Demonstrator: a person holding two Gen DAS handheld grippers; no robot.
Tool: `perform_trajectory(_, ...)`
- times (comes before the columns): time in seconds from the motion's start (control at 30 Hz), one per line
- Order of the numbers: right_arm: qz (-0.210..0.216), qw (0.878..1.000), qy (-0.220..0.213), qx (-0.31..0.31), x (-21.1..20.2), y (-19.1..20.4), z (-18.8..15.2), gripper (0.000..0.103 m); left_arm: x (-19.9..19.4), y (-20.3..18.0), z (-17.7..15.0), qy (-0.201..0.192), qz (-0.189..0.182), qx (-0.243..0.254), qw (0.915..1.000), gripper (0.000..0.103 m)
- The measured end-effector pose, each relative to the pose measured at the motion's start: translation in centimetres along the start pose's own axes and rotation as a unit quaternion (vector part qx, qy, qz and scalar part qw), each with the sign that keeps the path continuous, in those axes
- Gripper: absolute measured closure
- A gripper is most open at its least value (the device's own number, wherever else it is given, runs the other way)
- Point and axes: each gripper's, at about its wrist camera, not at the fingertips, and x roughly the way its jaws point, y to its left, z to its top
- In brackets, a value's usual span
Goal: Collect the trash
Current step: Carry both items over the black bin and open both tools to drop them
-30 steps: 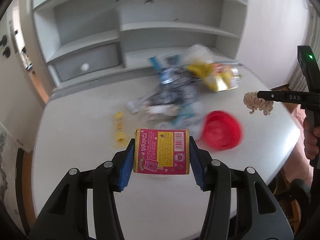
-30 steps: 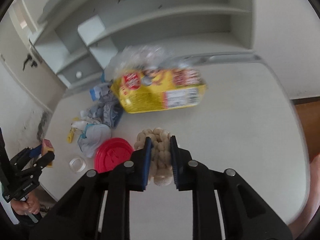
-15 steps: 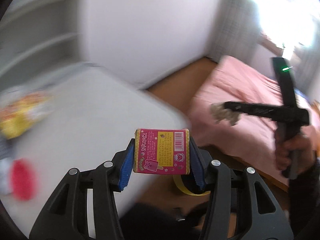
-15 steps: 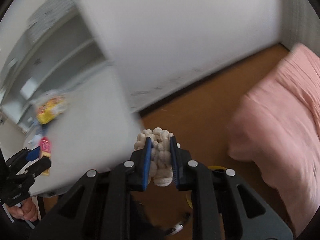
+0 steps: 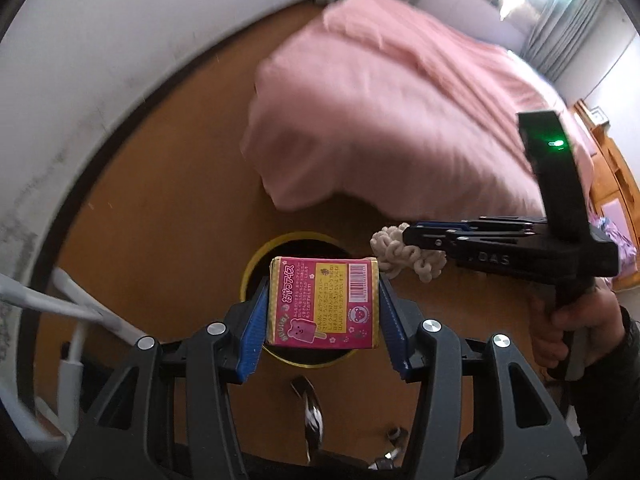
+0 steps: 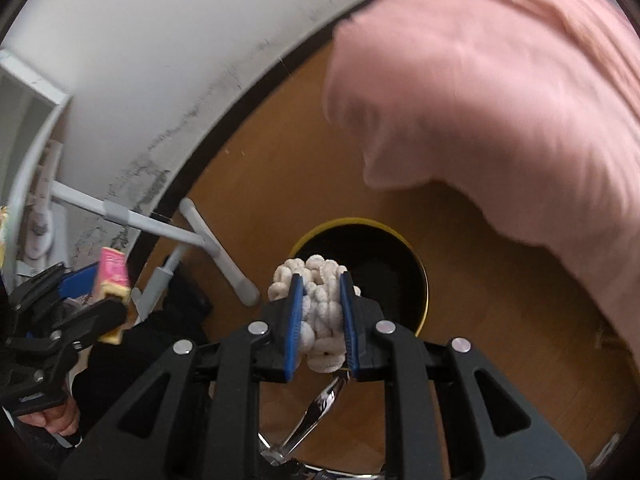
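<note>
Left wrist view: the left gripper (image 5: 323, 320) has its jaws squeezed on a little pink box (image 5: 323, 308), held over a yellow bin (image 5: 256, 258) on the brown floor (image 5: 160, 184). Just to the right, the right gripper (image 5: 404, 236) has its jaws pinched tight on a lumpy white scrunchie (image 5: 400, 256). A pink bed (image 5: 400, 100) is on the far side of the bin.

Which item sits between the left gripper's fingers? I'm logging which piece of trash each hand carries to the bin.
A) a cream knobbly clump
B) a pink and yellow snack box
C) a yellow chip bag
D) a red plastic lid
B: in the left wrist view the pink and yellow snack box is clamped between the left gripper's blue pads, above the yellow-rimmed bin.
</note>
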Motion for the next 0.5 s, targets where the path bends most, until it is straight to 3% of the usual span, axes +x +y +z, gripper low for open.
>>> perform_trajectory(0.2, 0.007, 0.999, 0.029, 0.031, 3.5, -2.4, -1.0, 0.084, 5.2, 0.7, -0.7, 0.054, -0.013, -0.01, 0.9984, 0.053)
perform_trajectory(0.4, 0.006, 0.999, 0.03, 0.029, 4.0, -2.4, -0.7, 0.084, 6.9, 0.0, -0.4, 0.066, -0.029, -0.004, 0.9974, 0.052)
perform_trajectory(0.47, 0.007, 0.999, 0.026, 0.026, 4.0, -2.1, -0.4, 0.078, 7.2, 0.0, -0.2, 0.07, -0.031, -0.003, 0.9971, 0.048)
perform_trajectory(0.5, 0.009, 0.999, 0.025, 0.028, 4.0, -2.1, -0.1, 0.06, 7.1, -0.1, -0.1, 0.071, -0.034, -0.004, 0.9969, 0.043)
